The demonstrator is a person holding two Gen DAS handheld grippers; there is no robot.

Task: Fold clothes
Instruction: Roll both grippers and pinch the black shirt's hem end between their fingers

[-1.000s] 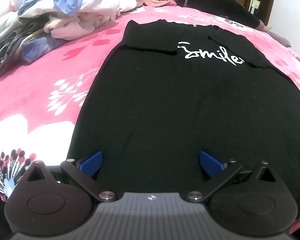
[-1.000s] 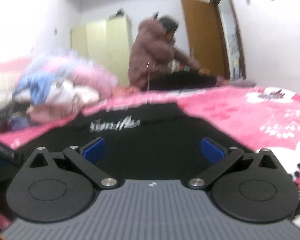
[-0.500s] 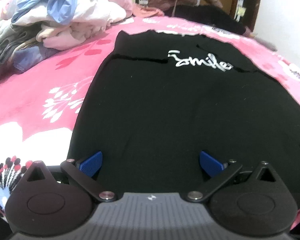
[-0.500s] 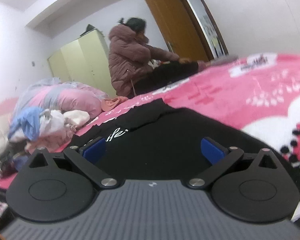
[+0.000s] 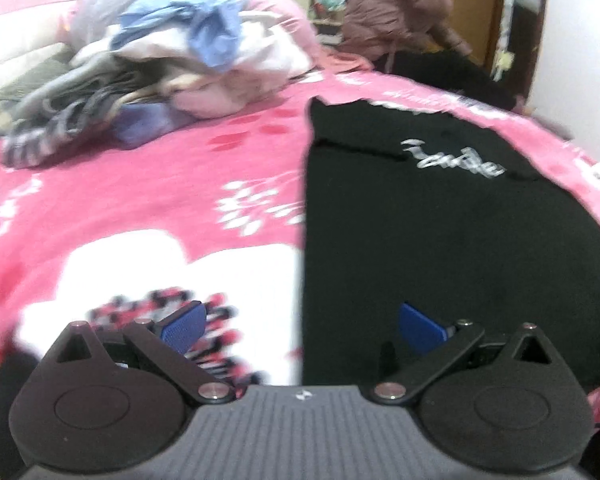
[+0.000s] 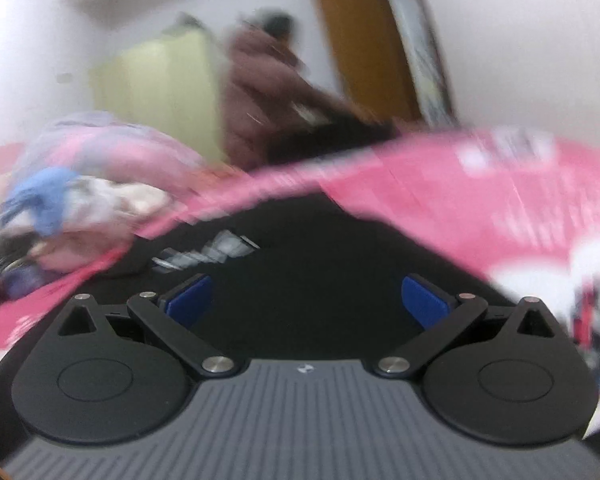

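A black T-shirt (image 5: pixel 440 220) with white script lettering (image 5: pixel 456 162) lies flat on the pink flowered bedspread (image 5: pixel 140 200), sleeves folded in. My left gripper (image 5: pixel 300 326) is open and straddles the shirt's left bottom edge: one blue pad over the bedspread, the other over black cloth. In the blurred right wrist view the black T-shirt (image 6: pixel 320 248) fills the middle, and my right gripper (image 6: pixel 308 300) is open low over its hem with nothing between the pads.
A heap of unfolded clothes (image 5: pixel 188 60) sits at the back left of the bed. A person in a padded mauve jacket (image 5: pixel 396 12) stands at the far side by a wooden door (image 6: pixel 360 44). A pale green wardrobe (image 6: pixel 160 92) stands behind.
My left gripper has shifted left, from over the shirt's middle hem to its left bottom edge. The right gripper's view has swung and blurred, staying low over the hem. Both stay open.
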